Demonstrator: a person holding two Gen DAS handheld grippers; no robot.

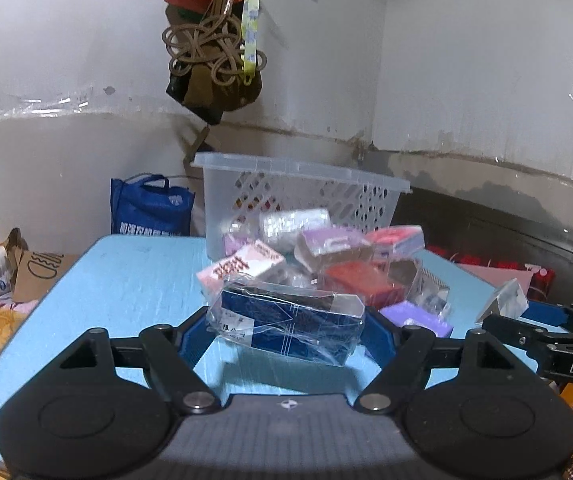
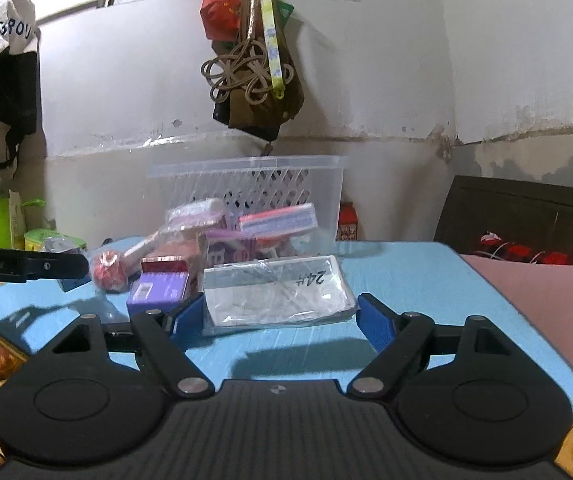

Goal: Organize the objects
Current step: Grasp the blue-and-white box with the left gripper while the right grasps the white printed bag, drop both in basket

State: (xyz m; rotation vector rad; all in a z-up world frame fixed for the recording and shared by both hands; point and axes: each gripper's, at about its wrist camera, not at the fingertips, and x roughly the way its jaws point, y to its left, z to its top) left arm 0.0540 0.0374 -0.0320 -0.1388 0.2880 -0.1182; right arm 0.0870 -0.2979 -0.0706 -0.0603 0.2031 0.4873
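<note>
- Left tool: pads clamp the dark-blue box in clear plastic wrap, lifted above the light-blue table.
- Perforated white plastic basket at 12 o'clock; carry high over the pile, clear the rim.
- Right tool: wide, straddling the flat clear-wrapped packet marked "24#"; close squarely.
</note>
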